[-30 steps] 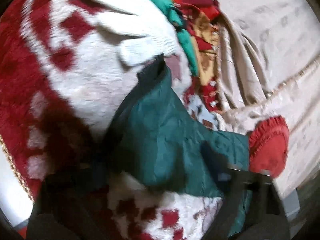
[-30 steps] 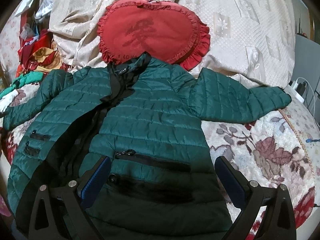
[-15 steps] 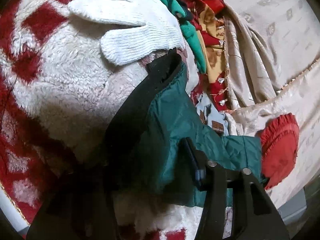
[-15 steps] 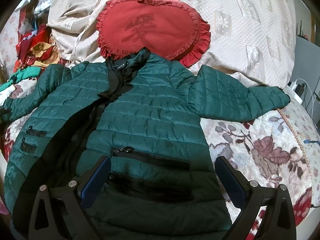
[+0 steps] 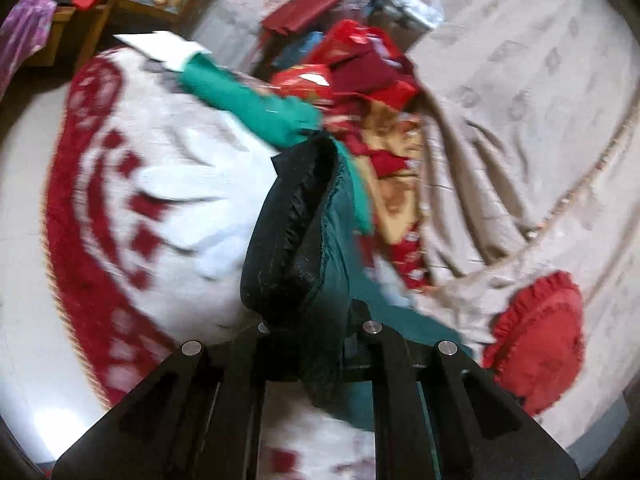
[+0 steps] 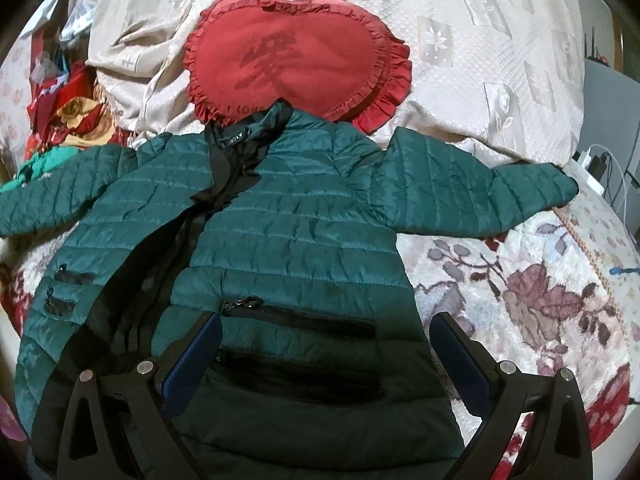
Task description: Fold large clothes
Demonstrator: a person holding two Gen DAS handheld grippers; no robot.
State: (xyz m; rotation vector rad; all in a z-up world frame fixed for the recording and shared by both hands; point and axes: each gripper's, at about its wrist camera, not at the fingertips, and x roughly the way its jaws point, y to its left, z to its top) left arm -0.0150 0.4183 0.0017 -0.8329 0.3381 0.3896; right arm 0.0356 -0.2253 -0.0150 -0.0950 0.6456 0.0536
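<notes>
A dark green quilted jacket [image 6: 288,240] lies face up on the bed, front open, both sleeves spread. Its right sleeve [image 6: 472,196] reaches toward the bed's right edge. My right gripper [image 6: 324,356] hovers open over the jacket's hem and zip pockets, nothing between its blue pads. In the left wrist view my left gripper [image 5: 310,328] is shut on the cuff of the left sleeve [image 5: 304,240], whose black lining stands up and bunches above the fingers, lifted off the red and white blanket [image 5: 132,184].
A red heart-shaped frilled cushion [image 6: 296,64] lies just beyond the collar, on a beige bedspread [image 6: 480,40]. A heap of red and green clothes [image 5: 360,80] sits by the lifted sleeve. A white charger and cables [image 6: 596,164] lie at the bed's right edge.
My left gripper closed on the sleeve cuff and rose with it, lifting it off the blanket; the white glove left its view. The right gripper stayed still and open.
</notes>
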